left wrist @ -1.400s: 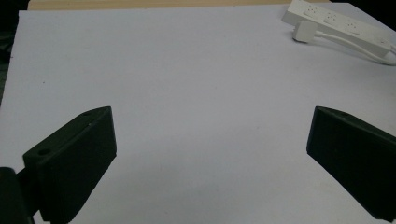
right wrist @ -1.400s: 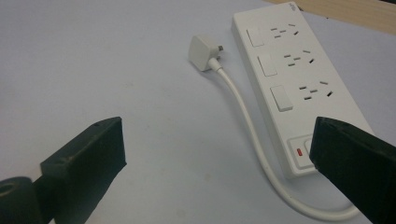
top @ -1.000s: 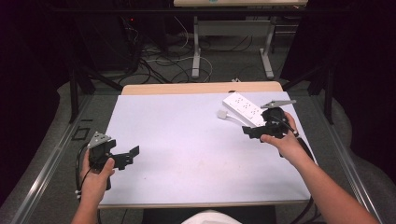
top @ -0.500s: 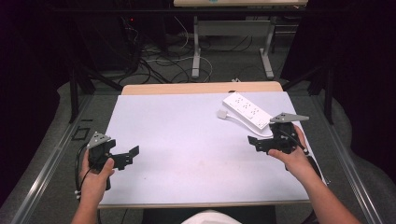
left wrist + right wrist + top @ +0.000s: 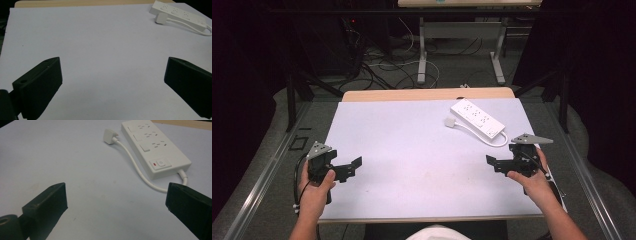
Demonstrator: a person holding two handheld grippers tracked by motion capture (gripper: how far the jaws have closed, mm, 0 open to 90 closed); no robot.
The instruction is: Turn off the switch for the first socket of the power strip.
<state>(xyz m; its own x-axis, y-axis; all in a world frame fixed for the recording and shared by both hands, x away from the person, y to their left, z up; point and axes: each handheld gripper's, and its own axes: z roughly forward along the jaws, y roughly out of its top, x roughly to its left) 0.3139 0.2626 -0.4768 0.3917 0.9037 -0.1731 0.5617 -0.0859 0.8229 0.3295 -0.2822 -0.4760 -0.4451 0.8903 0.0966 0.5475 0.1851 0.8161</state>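
White power strip (image 5: 155, 147), beyond right tongs (image 5: 116, 202) (apart)

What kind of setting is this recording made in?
Probably a lab or workshop: a table under a white sheet, dark curtains around, loose cables on the floor, a power strip on top.

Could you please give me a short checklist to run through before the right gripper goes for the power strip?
1. Right gripper open: ok, its jaws stand wide apart in the right gripper view.
2. Right gripper empty: ok, nothing between the jaws.
3. Power strip within clear approach: ok, it lies flat on the white table ahead of the jaws, with nothing in between.
4. Cord out of the way: not ok, it loops alongside the strip to the loose plug.
5. Left gripper clear of the strip: ok, it is open at the table's opposite side.
6. Switch state: cannot tell.
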